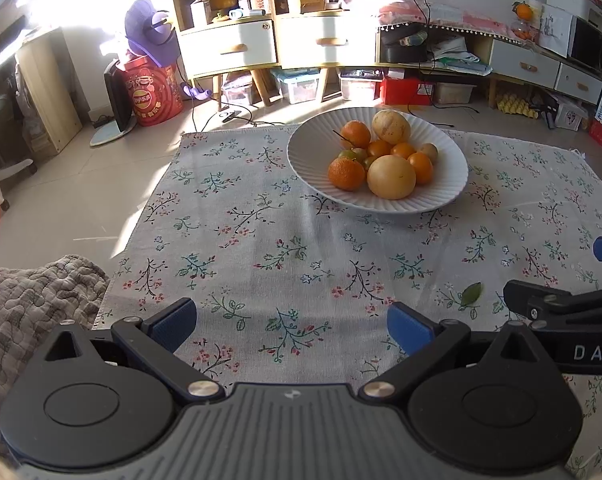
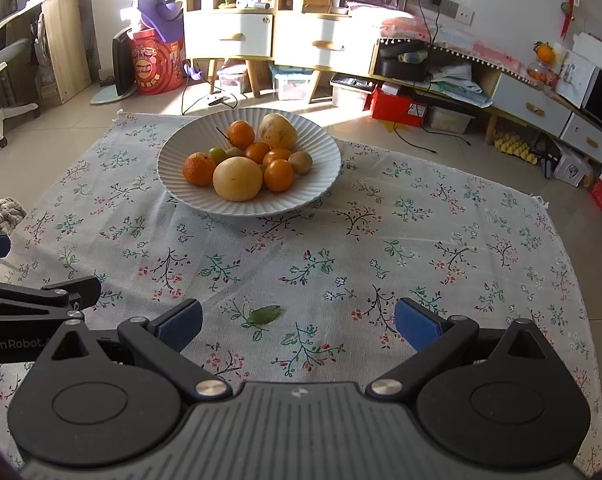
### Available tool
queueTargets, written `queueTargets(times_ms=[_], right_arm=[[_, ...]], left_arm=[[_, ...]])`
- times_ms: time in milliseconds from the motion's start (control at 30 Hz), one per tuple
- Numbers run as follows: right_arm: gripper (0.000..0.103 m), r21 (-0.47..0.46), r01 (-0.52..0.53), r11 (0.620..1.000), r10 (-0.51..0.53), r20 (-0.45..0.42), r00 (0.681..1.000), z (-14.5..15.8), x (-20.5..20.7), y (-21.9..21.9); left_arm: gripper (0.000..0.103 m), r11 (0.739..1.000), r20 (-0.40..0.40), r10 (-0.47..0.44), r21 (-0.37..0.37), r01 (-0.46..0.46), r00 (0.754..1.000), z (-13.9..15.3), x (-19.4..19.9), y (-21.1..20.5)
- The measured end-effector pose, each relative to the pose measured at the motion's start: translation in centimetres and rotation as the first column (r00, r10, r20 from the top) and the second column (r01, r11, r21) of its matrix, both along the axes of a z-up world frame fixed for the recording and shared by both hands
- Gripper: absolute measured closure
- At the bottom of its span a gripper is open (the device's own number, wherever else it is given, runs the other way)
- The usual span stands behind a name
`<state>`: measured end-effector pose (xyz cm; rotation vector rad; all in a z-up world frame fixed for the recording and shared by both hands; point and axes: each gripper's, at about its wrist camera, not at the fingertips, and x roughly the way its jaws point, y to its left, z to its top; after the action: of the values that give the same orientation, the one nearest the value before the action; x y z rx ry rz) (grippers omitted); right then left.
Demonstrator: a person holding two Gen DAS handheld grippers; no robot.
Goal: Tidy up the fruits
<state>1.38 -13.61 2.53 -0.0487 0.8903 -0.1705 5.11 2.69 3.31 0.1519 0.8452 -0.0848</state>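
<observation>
Both the left gripper and the right gripper have jaws spread, holding nothing. The fruits lie heaped in the plate, well ahead of both jaws. Advance one gripper, centre the jaws on a single fruit, close gently

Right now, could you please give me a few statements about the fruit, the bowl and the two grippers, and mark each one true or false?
1. All the fruit sits in the white ribbed bowl. True.
2. The left gripper holds an orange. False: its jaws are open and empty.
3. A green leaf lies on the floral cloth, apart from the bowl. True.
4. The right gripper is shut. False: its jaws stand open over the cloth.
5. The bowl holds only oranges. False: the large pale yellow fruit is among them.
</observation>
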Motion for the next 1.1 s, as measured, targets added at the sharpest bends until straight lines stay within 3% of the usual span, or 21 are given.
queueTargets(times_ms=[1100], right_arm=[[0.001, -0.004, -0.011, 1.0, 0.011, -0.003, 1.0, -0.02, -0.12, 0.37]], left_arm=[[0.02, 1.0, -0.012, 0.005, -0.017, -0.006, 1.0, 0.2, 0.25, 0.22]])
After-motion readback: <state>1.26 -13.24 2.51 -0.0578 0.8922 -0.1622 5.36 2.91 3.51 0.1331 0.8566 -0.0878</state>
